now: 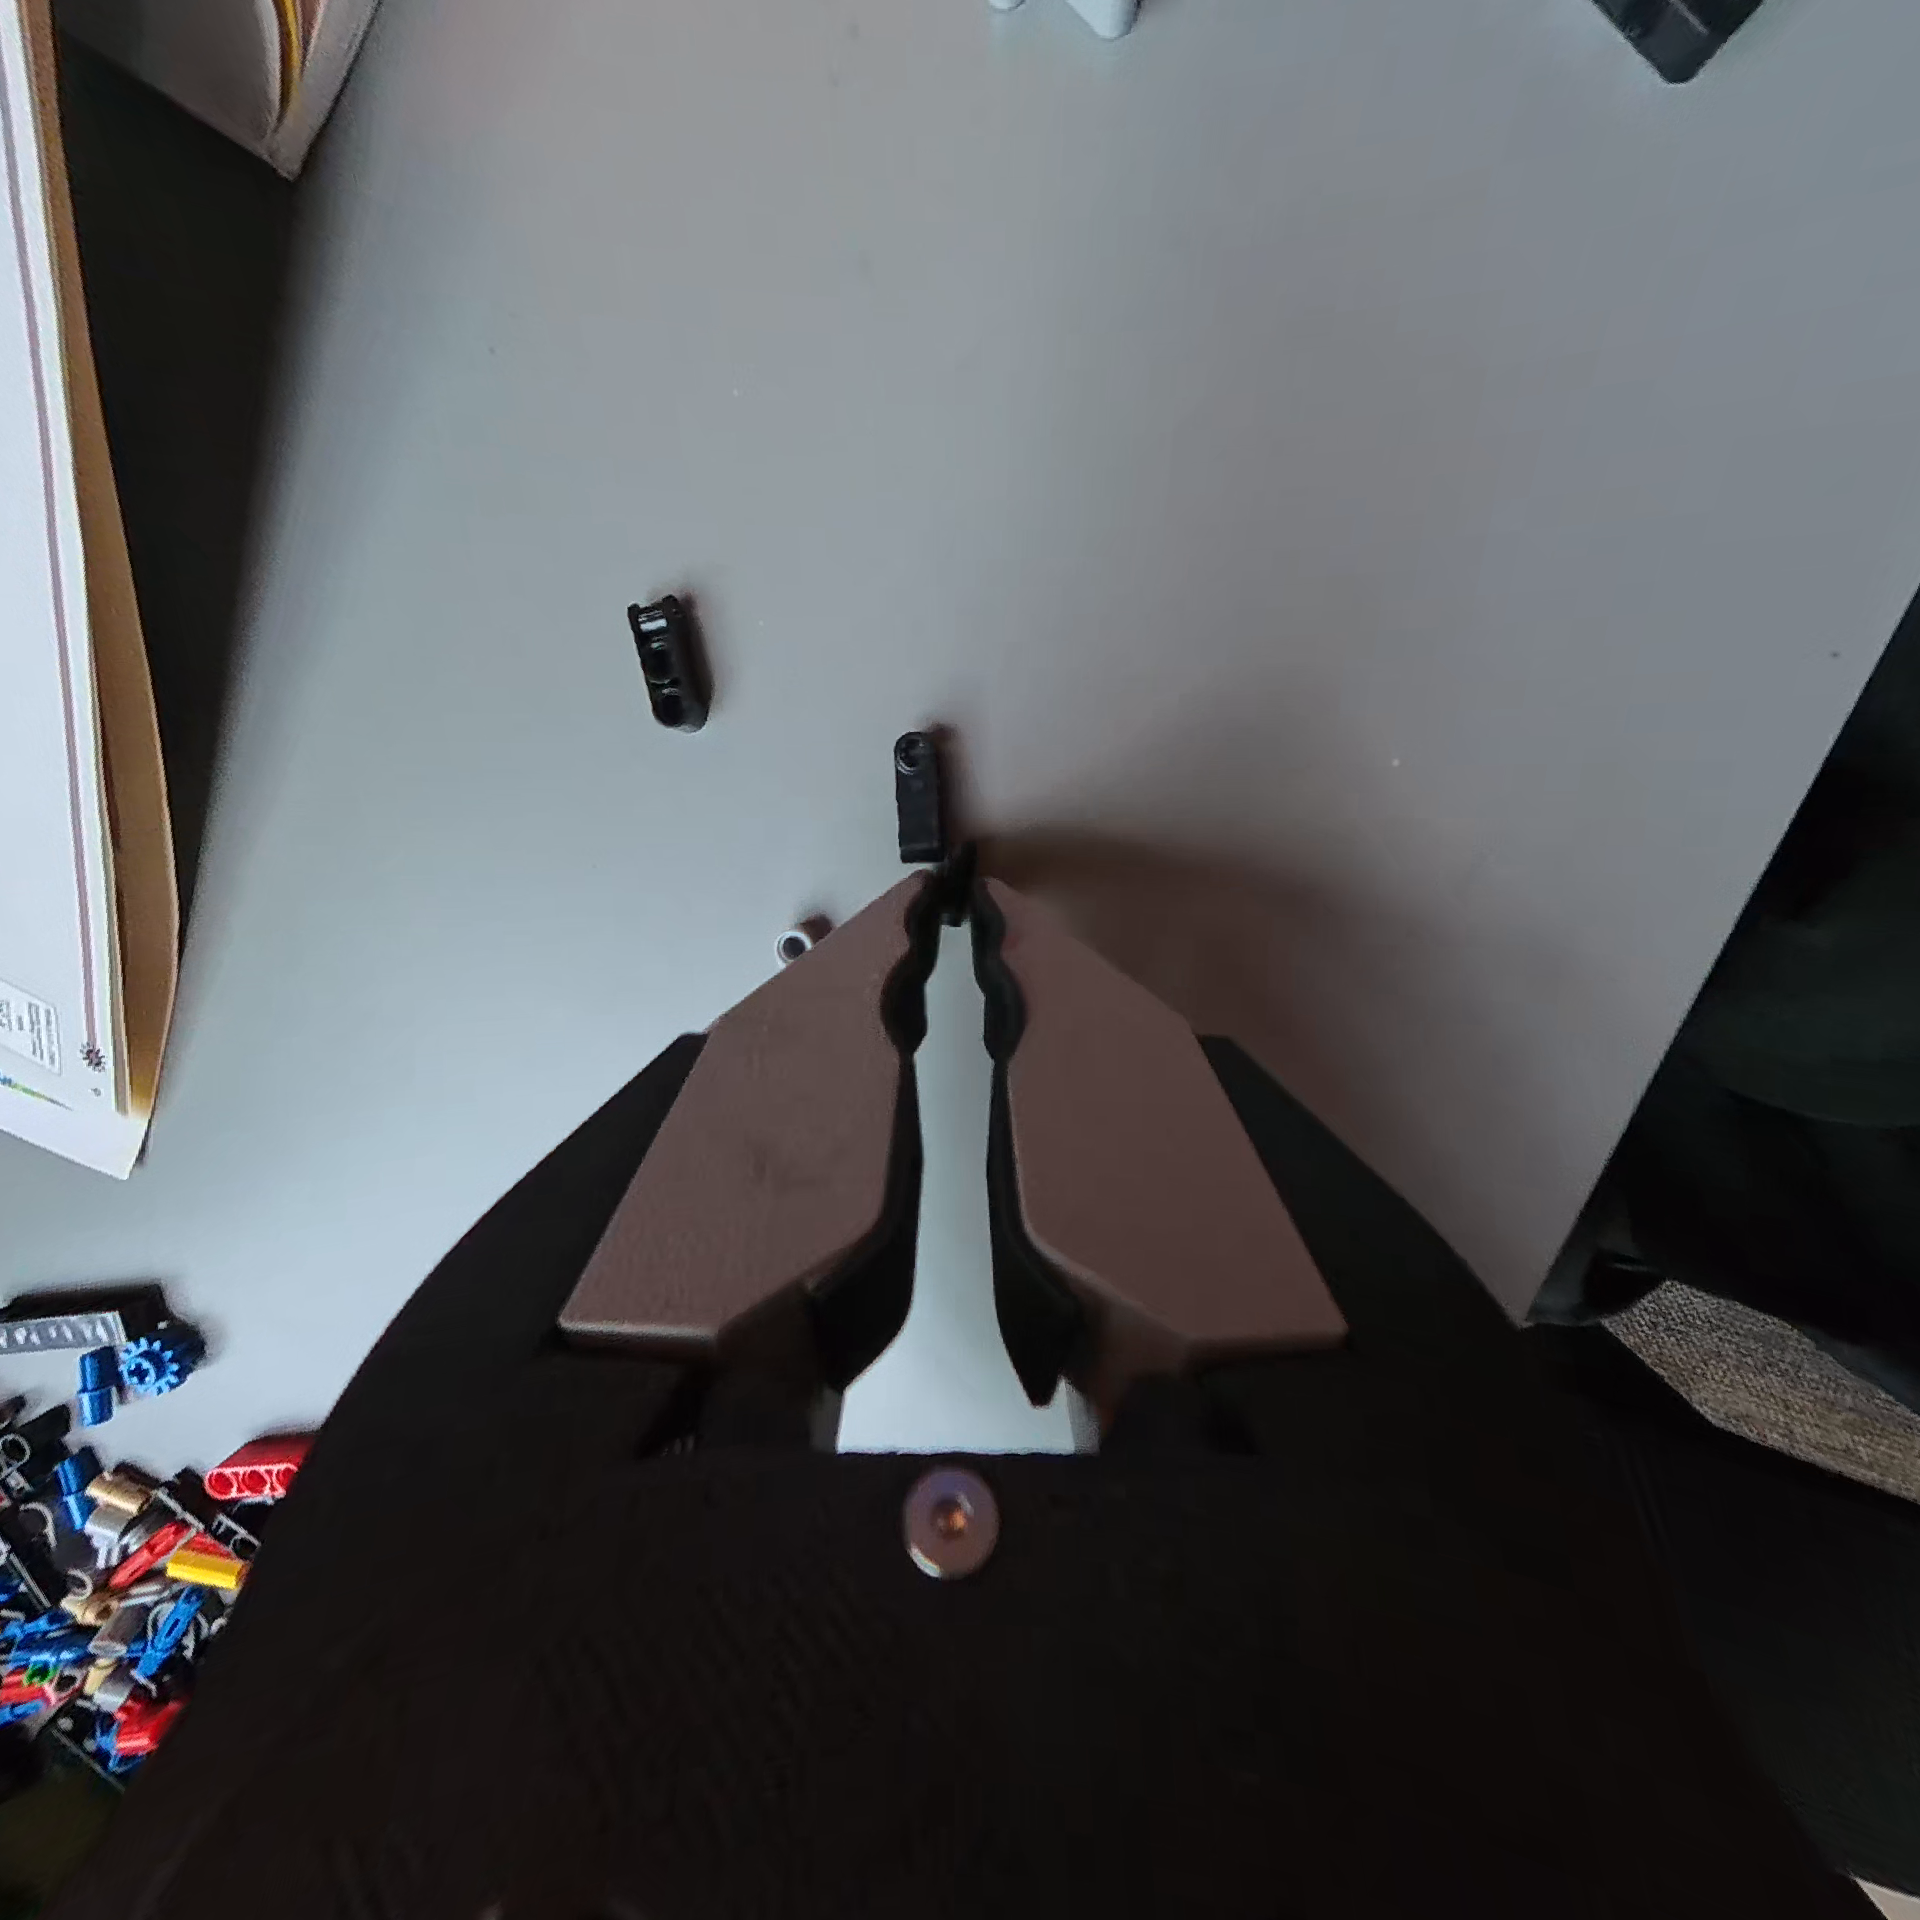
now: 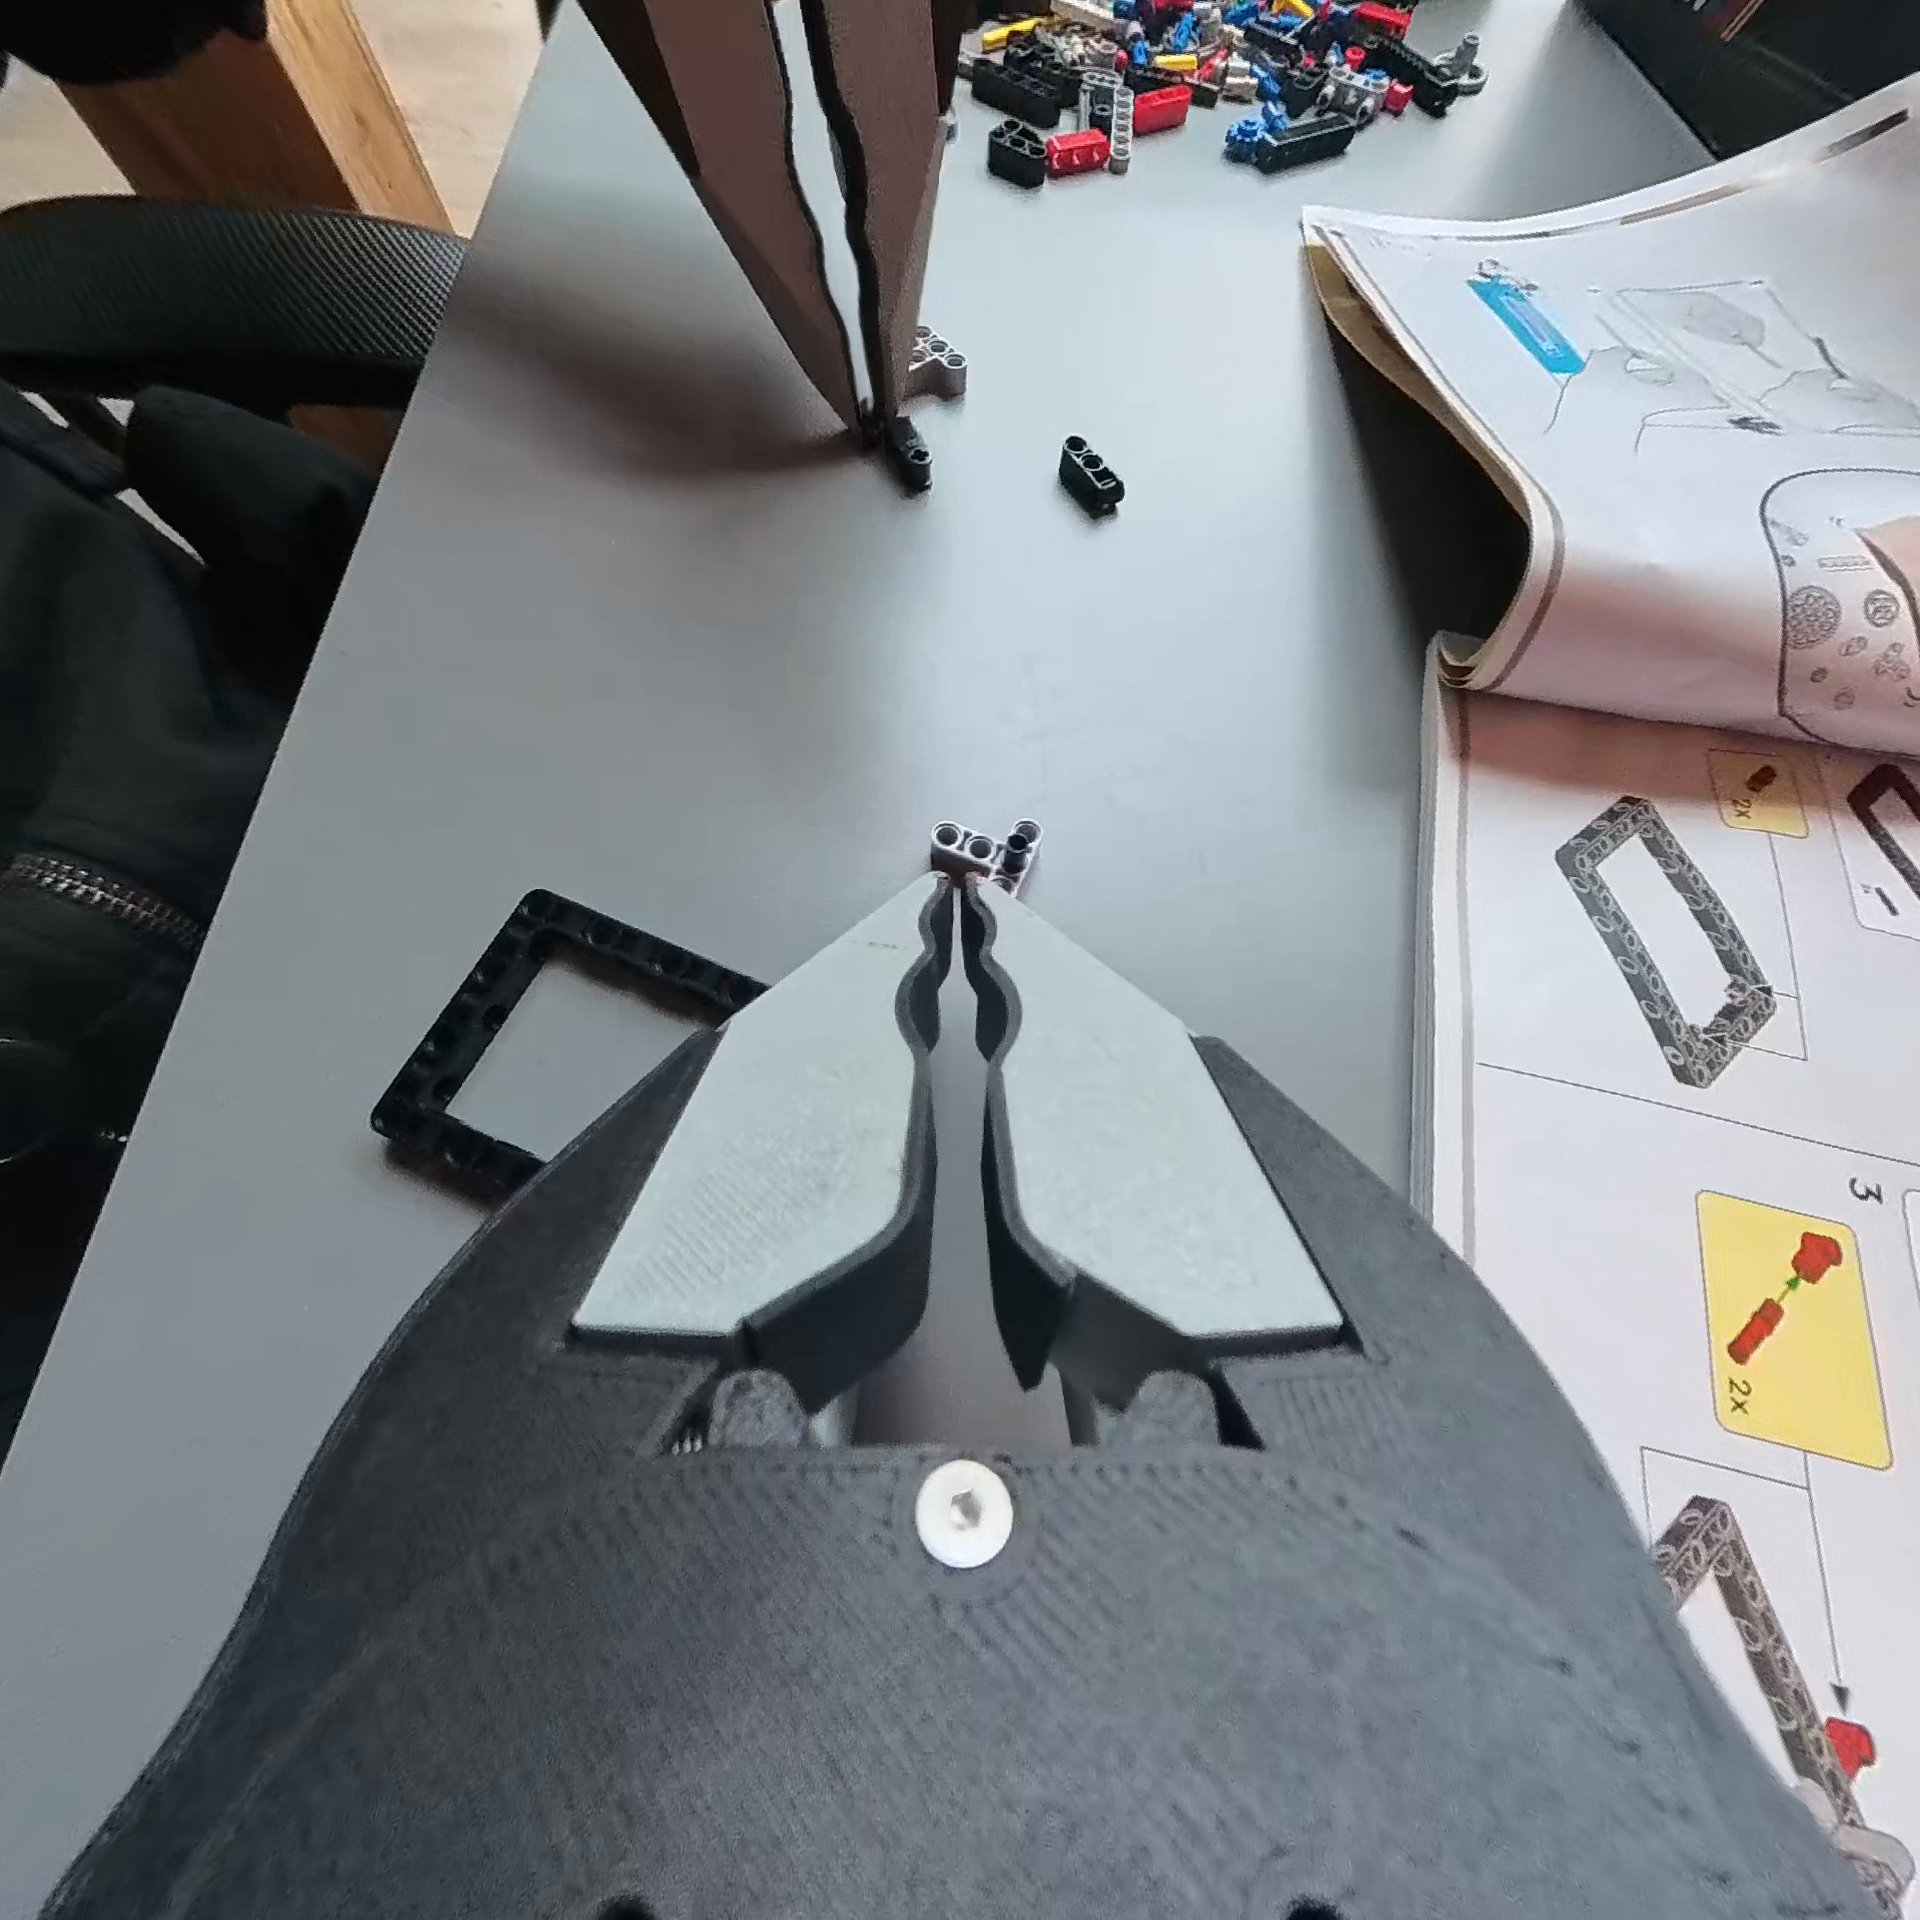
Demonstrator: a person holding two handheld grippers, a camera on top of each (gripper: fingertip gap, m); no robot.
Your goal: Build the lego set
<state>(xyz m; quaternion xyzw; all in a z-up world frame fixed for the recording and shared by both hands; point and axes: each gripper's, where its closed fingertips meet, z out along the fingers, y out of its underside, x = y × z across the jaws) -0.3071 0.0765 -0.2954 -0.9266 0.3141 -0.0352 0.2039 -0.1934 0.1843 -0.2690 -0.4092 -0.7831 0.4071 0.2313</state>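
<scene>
1. The left gripper (image 1: 954,883) points steeply down at the grey table (image 1: 1143,468). Its brown fingers are pressed together at the tips and pinch the end of a small black connector piece (image 1: 918,795), which lies on the table just in front of the tips.
2. In the right wrist view the same left gripper (image 2: 871,421) comes down from above, with its tips on the black connector piece (image 2: 906,449).
3. The right gripper (image 2: 958,891) is held low over the table, at a flat angle. Its grey fingers are closed at the tips on a small grey and black assembly (image 2: 987,852).
4. A second black piece (image 1: 670,665) lies on the table, apart from the left gripper; in the right wrist view it (image 2: 1091,476) is to the right of the connector.
5. A light grey piece (image 2: 938,362) lies just behind the left gripper's fingers, partly hidden by them.
6. A black rectangular frame (image 2: 488,1039) lies flat beside the right gripper on its left; the gripper body covers one corner.
7. A pile of loose pieces (image 2: 1226,73) in many colours is at the far end of the table.
8. An open instruction booklet (image 2: 1662,935) lies to the right.
9. A black chair (image 2: 208,291) stands at the table's left edge.
</scene>
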